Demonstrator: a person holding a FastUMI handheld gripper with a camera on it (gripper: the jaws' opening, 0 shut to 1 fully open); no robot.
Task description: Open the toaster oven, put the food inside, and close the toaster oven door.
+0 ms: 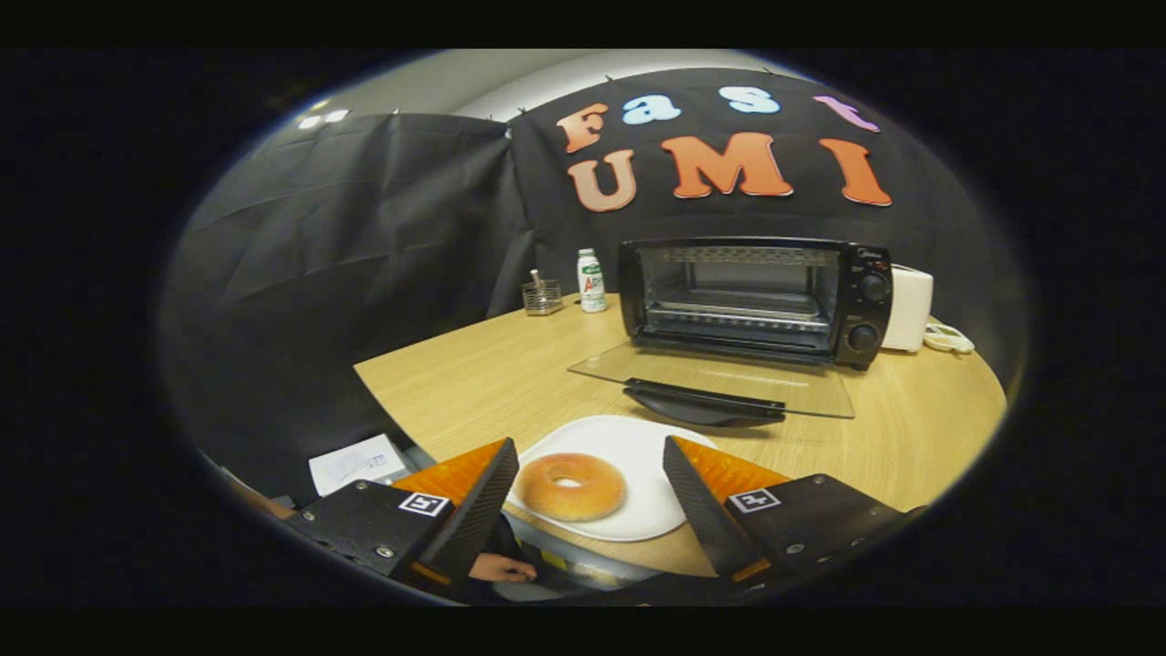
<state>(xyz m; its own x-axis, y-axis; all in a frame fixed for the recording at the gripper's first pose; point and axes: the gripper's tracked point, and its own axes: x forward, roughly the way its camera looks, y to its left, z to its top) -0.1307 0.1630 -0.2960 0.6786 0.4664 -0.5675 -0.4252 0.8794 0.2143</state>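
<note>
While the donut (571,486) sat on the white plate (651,456) at the near edge of the tabletop (474,383), the gripper (588,469) hung over it, jaws wide apart, donut between them, neither finger touching it. Toaster oven (756,296) stood beyond the plate, glass door (720,378) folded down flat, black handle toward the plate, rack visible inside. White appliance (909,308) touched its right side. Bottle (591,281) and small wire holder (543,296) stood left of the oven.

A staged recording booth: black cloth walls (364,228) hung around a wooden worktop (483,383) carrying a toaster oven (756,301).
</note>
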